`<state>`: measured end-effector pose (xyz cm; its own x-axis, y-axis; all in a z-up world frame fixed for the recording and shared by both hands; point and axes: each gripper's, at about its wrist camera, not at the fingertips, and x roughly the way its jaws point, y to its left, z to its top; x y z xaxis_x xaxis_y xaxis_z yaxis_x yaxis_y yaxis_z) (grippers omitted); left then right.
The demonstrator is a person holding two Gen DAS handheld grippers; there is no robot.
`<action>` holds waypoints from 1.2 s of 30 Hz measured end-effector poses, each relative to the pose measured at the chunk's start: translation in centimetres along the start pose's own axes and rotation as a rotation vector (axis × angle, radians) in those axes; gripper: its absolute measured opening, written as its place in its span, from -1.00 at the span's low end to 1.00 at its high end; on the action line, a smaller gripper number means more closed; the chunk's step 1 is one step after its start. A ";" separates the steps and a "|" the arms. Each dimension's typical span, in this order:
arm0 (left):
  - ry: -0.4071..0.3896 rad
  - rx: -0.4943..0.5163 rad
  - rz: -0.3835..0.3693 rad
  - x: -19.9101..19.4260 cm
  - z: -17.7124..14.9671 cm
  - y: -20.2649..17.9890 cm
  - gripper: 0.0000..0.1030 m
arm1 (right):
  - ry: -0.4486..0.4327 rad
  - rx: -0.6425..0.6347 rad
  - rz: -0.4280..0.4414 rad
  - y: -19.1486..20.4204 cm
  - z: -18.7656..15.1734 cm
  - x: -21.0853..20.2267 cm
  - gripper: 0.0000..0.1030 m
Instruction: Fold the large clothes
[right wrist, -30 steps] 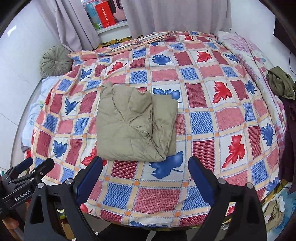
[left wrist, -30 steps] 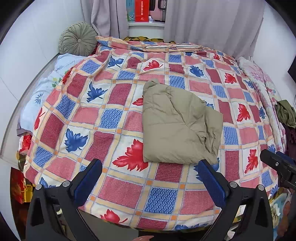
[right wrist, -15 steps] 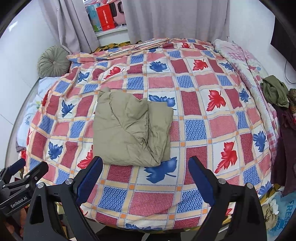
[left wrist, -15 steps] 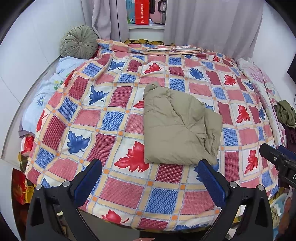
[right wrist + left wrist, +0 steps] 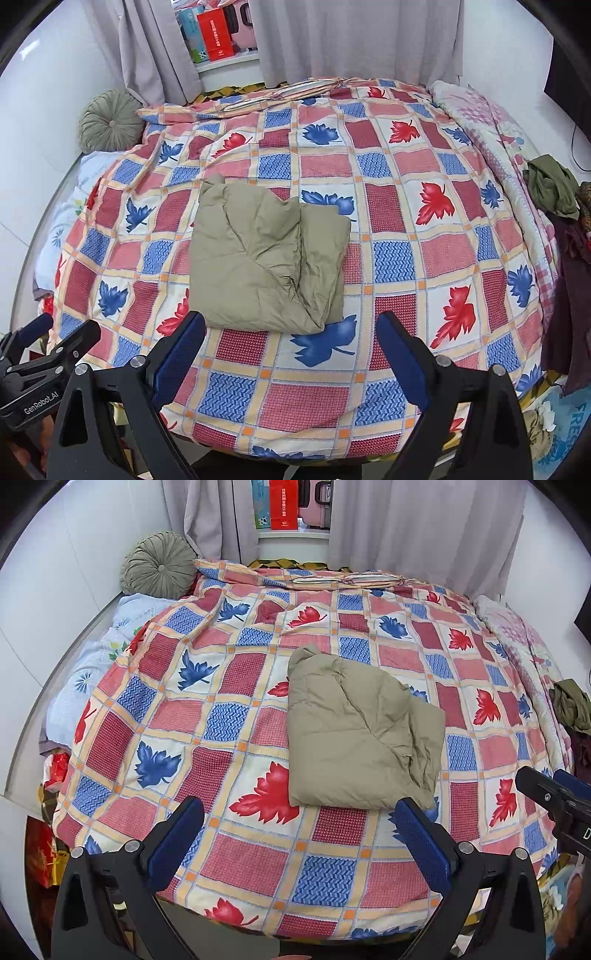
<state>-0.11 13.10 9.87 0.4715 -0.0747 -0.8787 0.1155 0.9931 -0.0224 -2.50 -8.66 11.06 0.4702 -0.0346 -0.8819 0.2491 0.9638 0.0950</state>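
A khaki padded garment (image 5: 354,734) lies folded into a rough square on the checked leaf-print bedspread (image 5: 229,716); it also shows in the right wrist view (image 5: 266,258). My left gripper (image 5: 299,838) is open and empty, held back above the bed's near edge. My right gripper (image 5: 291,350) is open and empty, also near the front edge. Each gripper's tip shows in the other view: the right gripper at the right (image 5: 554,801), the left gripper at the lower left (image 5: 44,350).
A round green cushion (image 5: 160,566) sits at the back left by grey curtains (image 5: 424,528). A pink quilt (image 5: 491,122) and a heap of dark clothes (image 5: 554,188) lie along the bed's right side. Boxes stand on the window ledge (image 5: 216,35).
Both grippers have pulled back and risen a little from the bed, so the garment looks smaller and farther away. The garment has not moved.
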 end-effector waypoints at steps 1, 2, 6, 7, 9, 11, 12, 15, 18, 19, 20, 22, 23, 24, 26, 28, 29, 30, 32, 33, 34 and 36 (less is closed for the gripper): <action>0.001 0.000 -0.001 -0.1 0.1 0.2 1.00 | -0.001 -0.001 0.001 0.0 0.0 0.0 0.84; 0.001 -0.001 0.000 0.0 0.1 0.1 1.00 | 0.000 -0.001 0.000 -0.1 0.0 0.0 0.84; -0.001 0.000 0.001 -0.1 0.0 0.1 1.00 | 0.000 -0.003 0.001 0.1 0.1 -0.1 0.84; -0.001 0.000 0.000 0.0 0.0 0.0 1.00 | 0.000 -0.003 0.000 -0.1 0.1 0.0 0.84; 0.000 -0.001 0.000 -0.1 0.0 0.0 1.00 | 0.001 -0.003 0.002 0.0 0.1 0.0 0.84; 0.000 -0.001 0.001 0.0 0.0 0.0 1.00 | 0.000 -0.003 0.002 -0.1 0.1 0.0 0.84; 0.000 -0.001 0.001 0.0 0.0 -0.1 1.00 | 0.000 -0.002 0.002 0.0 0.2 0.0 0.84; -0.001 -0.002 0.002 0.0 -0.1 -0.1 1.00 | 0.002 -0.004 0.003 -0.1 0.2 0.0 0.84; -0.001 -0.001 0.001 0.0 -0.1 -0.1 1.00 | 0.003 -0.005 0.004 -0.1 0.2 0.1 0.84; -0.001 0.000 0.001 -0.1 -0.1 0.0 1.00 | 0.002 -0.003 0.004 -0.1 0.1 0.0 0.84; -0.001 -0.002 0.000 -0.1 -0.1 -0.1 1.00 | 0.002 -0.003 0.003 -0.1 0.1 0.0 0.84; 0.000 -0.002 0.001 -0.1 -0.1 0.0 1.00 | 0.001 -0.002 0.003 -0.1 0.1 0.0 0.84; 0.000 -0.002 0.002 -0.1 -0.1 -0.1 1.00 | 0.001 -0.003 0.003 -0.1 0.1 0.0 0.84; 0.000 -0.002 0.002 -0.2 -0.1 -0.1 1.00 | 0.001 -0.003 0.002 -0.1 0.1 0.0 0.84; -0.001 -0.002 0.003 -0.1 -0.1 -0.1 1.00 | 0.002 -0.003 0.003 -0.1 0.1 0.0 0.84; -0.001 -0.002 0.002 -0.1 -0.1 -0.1 1.00 | 0.002 -0.003 0.003 -0.1 0.2 0.0 0.84; 0.000 -0.002 0.003 -0.1 -0.1 -0.1 1.00 | 0.002 -0.003 0.004 -0.1 0.2 0.0 0.84; 0.000 -0.002 0.002 -0.1 -0.1 -0.1 1.00 | 0.002 -0.004 0.004 -0.1 0.2 0.0 0.84; 0.000 -0.002 0.002 -0.1 -0.1 -0.1 1.00 | 0.001 -0.004 0.003 -0.2 0.2 0.0 0.84; -0.001 -0.002 0.002 -0.1 -0.1 -0.1 1.00 | 0.001 -0.004 0.004 -0.1 0.2 0.0 0.84; -0.001 -0.002 0.002 -0.1 -0.1 -0.1 1.00 | 0.002 -0.005 0.004 -0.1 0.2 0.0 0.84; -0.001 -0.002 0.003 -0.1 -0.2 -0.1 1.00 | 0.002 -0.005 0.003 -0.1 0.2 0.0 0.84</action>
<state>-0.32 13.01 9.91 0.4730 -0.0719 -0.8781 0.1122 0.9935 -0.0209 -2.31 -8.80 11.15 0.4695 -0.0308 -0.8824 0.2433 0.9652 0.0957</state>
